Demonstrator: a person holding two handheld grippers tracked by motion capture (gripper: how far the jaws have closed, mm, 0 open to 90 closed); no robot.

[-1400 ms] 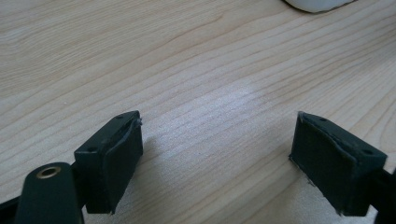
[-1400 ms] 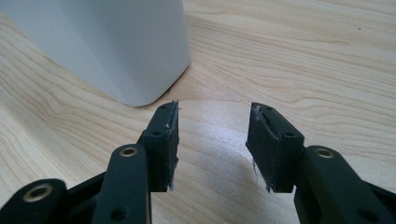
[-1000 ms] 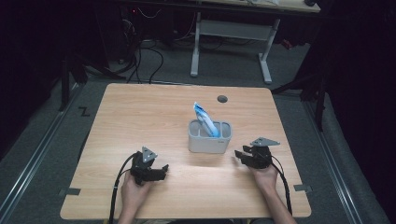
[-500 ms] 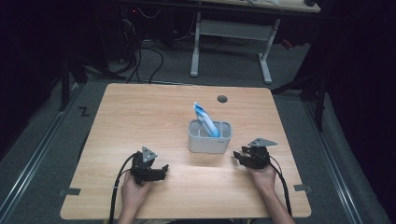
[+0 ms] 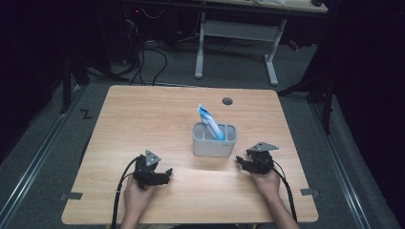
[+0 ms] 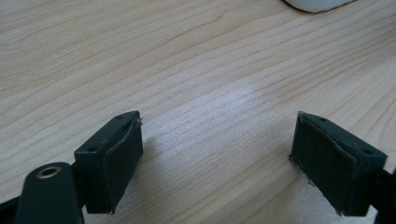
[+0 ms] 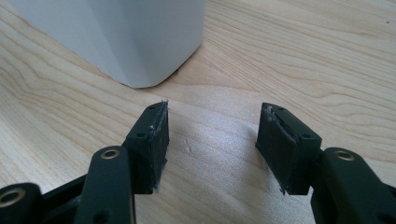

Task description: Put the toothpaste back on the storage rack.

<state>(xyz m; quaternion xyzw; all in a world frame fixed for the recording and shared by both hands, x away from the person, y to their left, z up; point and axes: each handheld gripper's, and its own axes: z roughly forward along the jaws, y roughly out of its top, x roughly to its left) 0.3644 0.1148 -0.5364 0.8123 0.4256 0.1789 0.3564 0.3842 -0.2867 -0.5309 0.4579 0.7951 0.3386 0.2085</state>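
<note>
A grey holder (image 5: 213,140) with compartments stands mid-table, and a blue and white tube (image 5: 209,121) leans out of it. My left gripper (image 5: 165,175) rests low on the wooden table (image 5: 143,119) at the near left, held in a hand. In the left gripper view it (image 6: 217,161) stands wide open over bare wood, with the holder's base (image 6: 317,3) at the top edge. My right gripper (image 5: 241,162) lies just right of the holder, pointing at it. The right gripper view shows it (image 7: 212,144) open and empty, close to the holder's corner (image 7: 116,37).
A dark round cable hole (image 5: 227,101) sits near the table's far edge. Cables (image 5: 119,191) trail from both grippers off the near edge. Beyond the table stand a white desk frame (image 5: 236,43) and dark floor with wires.
The right gripper has crept left, closer to the holder. The left gripper has stayed in place.
</note>
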